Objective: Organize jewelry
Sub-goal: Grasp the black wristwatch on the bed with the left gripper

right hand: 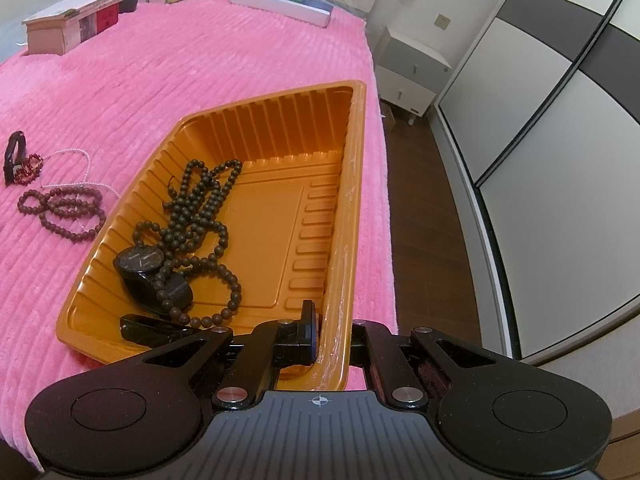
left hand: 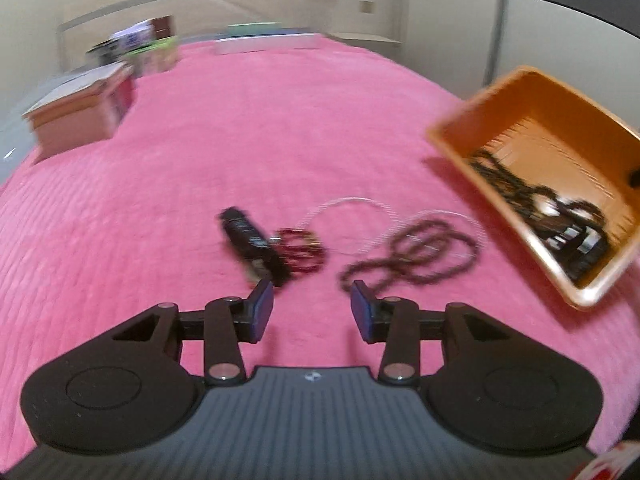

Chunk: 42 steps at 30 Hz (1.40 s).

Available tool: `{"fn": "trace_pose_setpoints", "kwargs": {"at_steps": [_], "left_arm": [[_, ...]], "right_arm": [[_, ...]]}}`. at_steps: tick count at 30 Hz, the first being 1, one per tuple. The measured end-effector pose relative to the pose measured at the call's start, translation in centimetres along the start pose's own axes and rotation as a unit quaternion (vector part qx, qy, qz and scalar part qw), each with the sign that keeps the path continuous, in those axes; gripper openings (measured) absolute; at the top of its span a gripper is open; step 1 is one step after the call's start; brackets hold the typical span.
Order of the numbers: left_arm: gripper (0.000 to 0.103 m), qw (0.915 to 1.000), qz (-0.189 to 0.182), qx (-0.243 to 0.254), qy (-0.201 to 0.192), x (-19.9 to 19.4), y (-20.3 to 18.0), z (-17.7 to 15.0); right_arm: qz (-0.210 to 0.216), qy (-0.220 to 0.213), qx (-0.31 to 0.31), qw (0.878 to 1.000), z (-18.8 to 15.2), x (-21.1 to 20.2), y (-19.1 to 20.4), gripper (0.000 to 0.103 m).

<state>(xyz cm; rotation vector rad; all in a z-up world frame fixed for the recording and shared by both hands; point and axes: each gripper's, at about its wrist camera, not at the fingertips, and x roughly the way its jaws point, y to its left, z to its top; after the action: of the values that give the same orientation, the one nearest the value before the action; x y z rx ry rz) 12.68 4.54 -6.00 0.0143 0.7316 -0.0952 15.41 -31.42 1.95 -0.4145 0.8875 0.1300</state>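
Our right gripper (right hand: 332,340) clamps the orange tray's (right hand: 356,184) rim. Our left gripper (left hand: 312,312) hangs open and empty above the brown beads (left hand: 408,256).

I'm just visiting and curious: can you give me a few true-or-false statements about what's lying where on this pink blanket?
1. The orange tray holds a black watch. True.
2. The right gripper is open and empty. False: it is shut on the tray's rim.
3. The brown beads lie in the tray. False: they lie on the blanket.
4. Nothing is between the pads of the left gripper. True.
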Motion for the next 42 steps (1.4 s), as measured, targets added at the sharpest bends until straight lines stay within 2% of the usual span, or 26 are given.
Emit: {"fn": "trace_pose_setpoints", "kwargs": {"at_steps": [3, 7, 12, 20, 23, 27, 30, 32, 42], "left_arm": [[0.038, 0.9994, 0.026, -0.024, -0.003, 1.0, 0.9, 0.3], [0.037, 0.9980, 0.041, -0.047, -0.014, 2.2, 1.7, 0.9], [0.035, 0.9968, 0.034, -0.070, -0.018, 3.3, 2.1, 1.7], [0.022, 0.9982, 0.037, -0.046, -0.013, 3.3, 2.6, 1.9], [0.021, 0.9985, 0.029, -0.047, -0.005, 3.6, 2.6, 2.0], [0.022, 0.9972, 0.013, -0.073, 0.009, 4.6, 2.9, 2.2], [0.021, 0.9970, 0.014, -0.075, 0.012, 4.8, 2.9, 2.3], [0.015, 0.9972, 0.012, -0.074, 0.011, 4.4, 2.9, 2.3], [0.014, 0.9983, 0.035, -0.046, 0.009, 1.6, 2.8, 2.1]], "right_arm": [[-0.001, 0.002, -0.001, 1.000, 0.0, 0.1, 0.0, 0.005], [-0.002, 0.004, -0.003, 1.000, 0.1, 0.2, 0.1, 0.005], [-0.004, 0.008, -0.005, 1.000, 0.0, 0.4, 0.1, 0.005], [-0.006, 0.010, -0.006, 1.000, 0.1, 0.6, 0.2, 0.004], [-0.007, 0.010, -0.008, 1.000, 0.2, 0.7, 0.2, 0.004], [-0.007, 0.008, -0.007, 1.000, 0.2, 0.5, 0.2, 0.004], [-0.007, 0.008, -0.007, 1.000, 0.1, 0.5, 0.2, 0.004], [-0.007, 0.008, -0.006, 1.000, 0.1, 0.5, 0.2, 0.004], [-0.006, 0.005, -0.007, 1.000, 0.2, 0.3, 0.1, 0.004]]}}
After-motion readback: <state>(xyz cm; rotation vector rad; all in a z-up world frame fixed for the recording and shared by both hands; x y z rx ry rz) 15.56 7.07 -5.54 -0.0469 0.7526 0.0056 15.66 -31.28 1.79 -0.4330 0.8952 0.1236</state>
